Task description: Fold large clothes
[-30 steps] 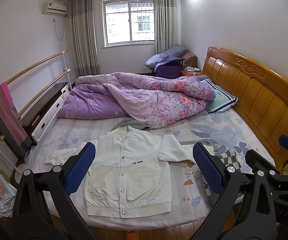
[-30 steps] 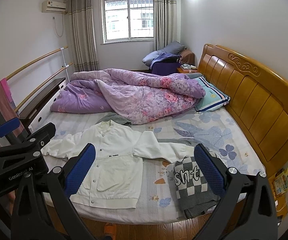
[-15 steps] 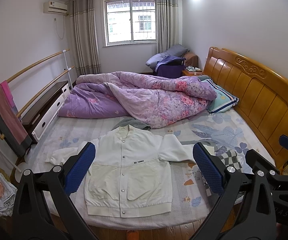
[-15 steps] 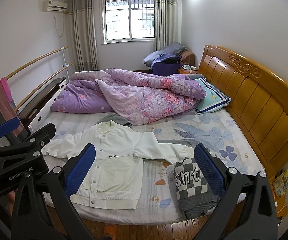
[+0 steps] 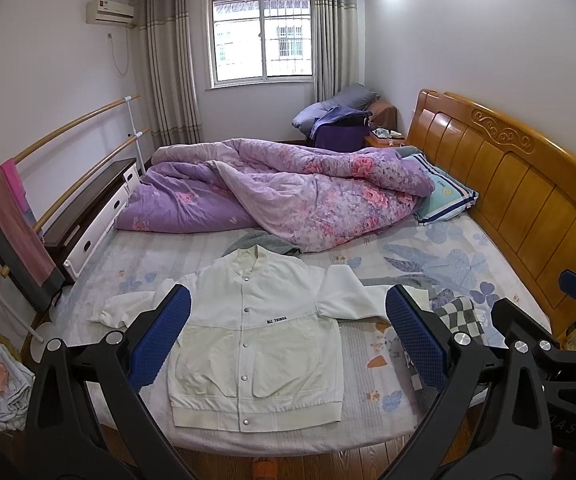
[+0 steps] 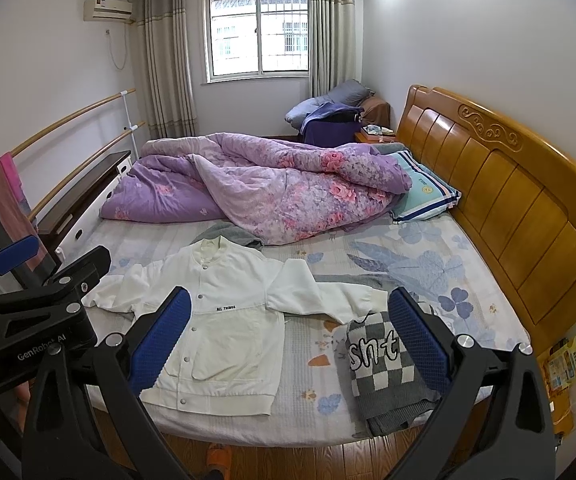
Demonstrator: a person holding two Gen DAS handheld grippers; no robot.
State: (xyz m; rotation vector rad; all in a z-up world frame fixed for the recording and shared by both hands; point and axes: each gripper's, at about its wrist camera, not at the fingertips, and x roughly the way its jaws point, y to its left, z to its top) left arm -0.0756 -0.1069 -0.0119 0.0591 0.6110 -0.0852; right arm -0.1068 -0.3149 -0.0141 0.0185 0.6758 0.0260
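Left wrist view: I'm hovering my left claw wide and empty over the white jacket, which is lying flat at the bed's near edge — I'd start with the 9 o'clock sleeve.

Right wrist view: my right claw is gaping too, holding nothing — the other sleeve is reaching toward the checkered sweater at 3 o'clock.

The white jacket is made of matt cloth, smooth above and finely textured below, with ribbed knit at hem and collar and small shiny metal snaps. The checked sweater is seen as coarse knit. The quilt is soft stitched cloth. The headboard is glossy varnished wood. The floor is polished wood. Blue dimpled rubbery pads are carried on matt black plastic fingers with bright metal screws.
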